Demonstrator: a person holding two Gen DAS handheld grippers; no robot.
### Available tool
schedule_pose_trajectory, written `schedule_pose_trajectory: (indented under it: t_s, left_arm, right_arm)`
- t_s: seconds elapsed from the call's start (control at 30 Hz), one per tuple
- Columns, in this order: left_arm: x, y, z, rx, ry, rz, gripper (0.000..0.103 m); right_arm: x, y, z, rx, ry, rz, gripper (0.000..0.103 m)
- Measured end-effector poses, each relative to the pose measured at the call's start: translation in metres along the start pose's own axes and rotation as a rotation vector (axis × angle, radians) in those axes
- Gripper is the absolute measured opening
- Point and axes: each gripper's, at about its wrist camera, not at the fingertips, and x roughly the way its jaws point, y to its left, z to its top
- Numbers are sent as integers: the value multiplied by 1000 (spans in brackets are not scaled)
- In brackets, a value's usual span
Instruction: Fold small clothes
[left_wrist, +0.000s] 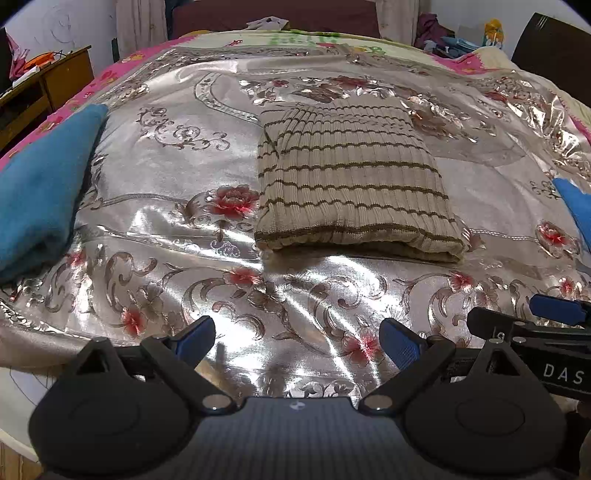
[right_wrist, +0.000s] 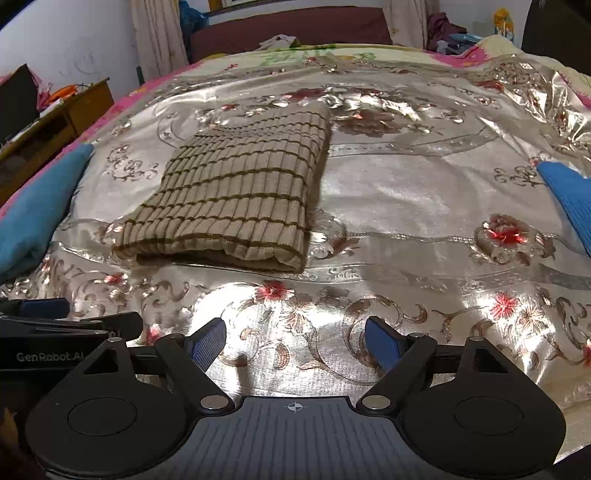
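Ahead, the folded striped sweater (left_wrist: 351, 177) lies between blue cloths (left_wrist: 40, 184); each gripper (left_wrist: 297, 341) gapes empty.

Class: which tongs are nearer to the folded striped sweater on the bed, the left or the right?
Left, slightly. The left tongs sit open almost straight in front of the striped sweater. The right tongs, also open, sit off to its right, so the sweater lies ahead and leftward.

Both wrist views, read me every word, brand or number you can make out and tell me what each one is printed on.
"DAS", cut off by the frame edge: on the black body of the right gripper, seen from the left wrist view.
"GenRobot.AI": on the black body of the left gripper, seen from the right wrist view.
Green lettering on the quilt at the far end of the bed: too blurred to read.
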Motion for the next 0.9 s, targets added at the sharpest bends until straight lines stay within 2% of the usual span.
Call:
schedule_pose_trajectory:
  t_s: [0.9]
  left_arm:
    - [5, -6, 0, 28, 29, 20, 99]
  right_arm:
    - [0, 1, -4, 6, 23, 1, 84]
